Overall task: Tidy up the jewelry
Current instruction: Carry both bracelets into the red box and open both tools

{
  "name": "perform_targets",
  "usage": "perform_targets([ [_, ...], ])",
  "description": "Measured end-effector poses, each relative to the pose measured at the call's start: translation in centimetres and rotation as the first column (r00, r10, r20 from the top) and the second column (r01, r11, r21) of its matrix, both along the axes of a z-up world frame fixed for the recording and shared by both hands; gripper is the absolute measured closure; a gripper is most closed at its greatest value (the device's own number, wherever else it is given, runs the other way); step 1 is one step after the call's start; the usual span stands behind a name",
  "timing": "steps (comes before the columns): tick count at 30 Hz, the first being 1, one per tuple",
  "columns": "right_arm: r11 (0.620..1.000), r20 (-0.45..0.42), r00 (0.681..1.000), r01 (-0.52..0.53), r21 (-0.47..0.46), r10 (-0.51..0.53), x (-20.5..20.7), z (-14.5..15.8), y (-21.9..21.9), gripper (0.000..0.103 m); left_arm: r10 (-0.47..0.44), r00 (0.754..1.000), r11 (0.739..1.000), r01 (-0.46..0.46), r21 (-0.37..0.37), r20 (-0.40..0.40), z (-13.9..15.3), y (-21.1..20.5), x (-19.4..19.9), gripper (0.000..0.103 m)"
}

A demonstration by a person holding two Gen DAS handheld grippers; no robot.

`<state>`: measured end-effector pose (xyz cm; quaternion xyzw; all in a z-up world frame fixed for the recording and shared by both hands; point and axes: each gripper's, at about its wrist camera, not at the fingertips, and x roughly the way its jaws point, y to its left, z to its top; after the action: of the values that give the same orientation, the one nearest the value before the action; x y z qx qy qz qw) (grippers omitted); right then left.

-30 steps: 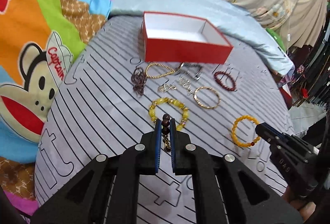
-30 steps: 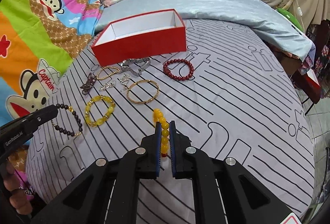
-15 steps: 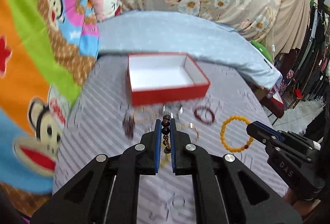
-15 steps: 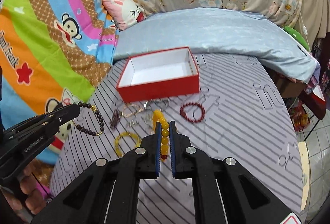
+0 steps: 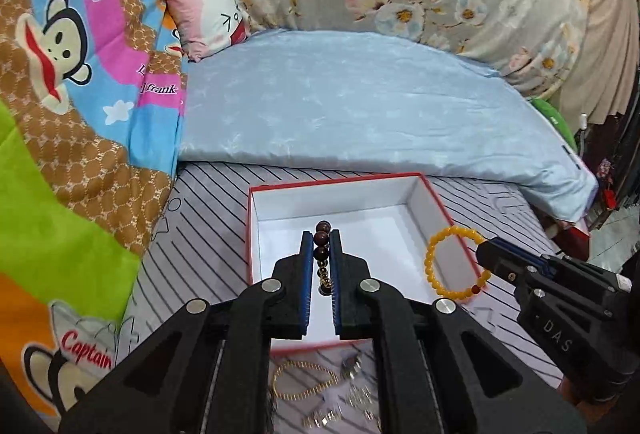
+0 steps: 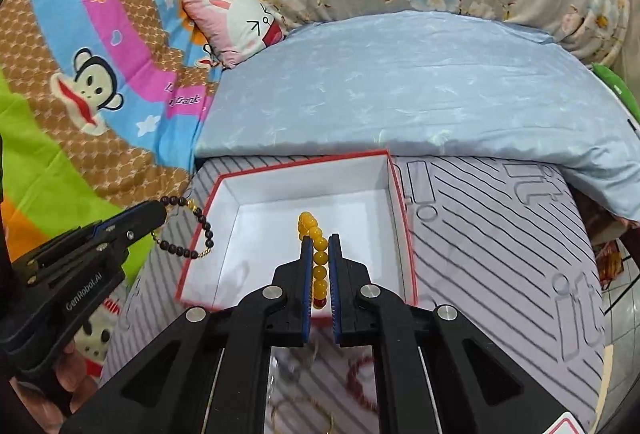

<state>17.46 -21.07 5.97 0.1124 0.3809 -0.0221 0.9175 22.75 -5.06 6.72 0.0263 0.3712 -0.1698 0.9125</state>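
Observation:
A red box (image 5: pixel 253 234) with a white inside lies open on the striped bed cover; its near wall is at red box (image 6: pixel 192 274). My left gripper (image 5: pixel 321 234) is shut on a dark bead bracelet (image 5: pixel 322 246) held over the box's inside; the same dark bead bracelet (image 6: pixel 188 230) hangs at the box's left rim in the right wrist view. My right gripper (image 6: pixel 320 238) is shut on a yellow bead bracelet (image 6: pixel 318 254), above the box; that yellow bead bracelet (image 5: pixel 456 262) hangs over the box's right rim in the left wrist view.
A gold chain bracelet (image 5: pixel 304 380) and silver pieces (image 5: pixel 356 394) lie in front of the box, with a dark red bead bracelet (image 6: pixel 360 378) beside them. A light blue quilt (image 5: pixel 360 106) lies behind the box, with a pink pillow (image 5: pixel 208 14) and a cartoon blanket (image 5: pixel 72 114) to the left.
Both grippers have risen and travelled forward with their bracelets, from over the loose jewelry to over the red box, which now fills the middle of both views.

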Motion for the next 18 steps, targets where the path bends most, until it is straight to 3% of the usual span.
perform_targets([
  [7, 1.0, -0.034, 0.999, 0.01, -0.022, -0.011, 6.8, -3.0, -1.3, 0.096, 0.034, 0.999, 0.997, -0.033, 0.073, -0.012, -3.2, -1.8, 5.1, 0.095],
  [18, 0.999, -0.043, 0.999, 0.015, -0.046, -0.017, 9.8, -4.9, -2.0, 0.094, 0.063, 0.997, 0.991, -0.059, 0.116, -0.037, -6.2, -3.2, 7.8, 0.094],
])
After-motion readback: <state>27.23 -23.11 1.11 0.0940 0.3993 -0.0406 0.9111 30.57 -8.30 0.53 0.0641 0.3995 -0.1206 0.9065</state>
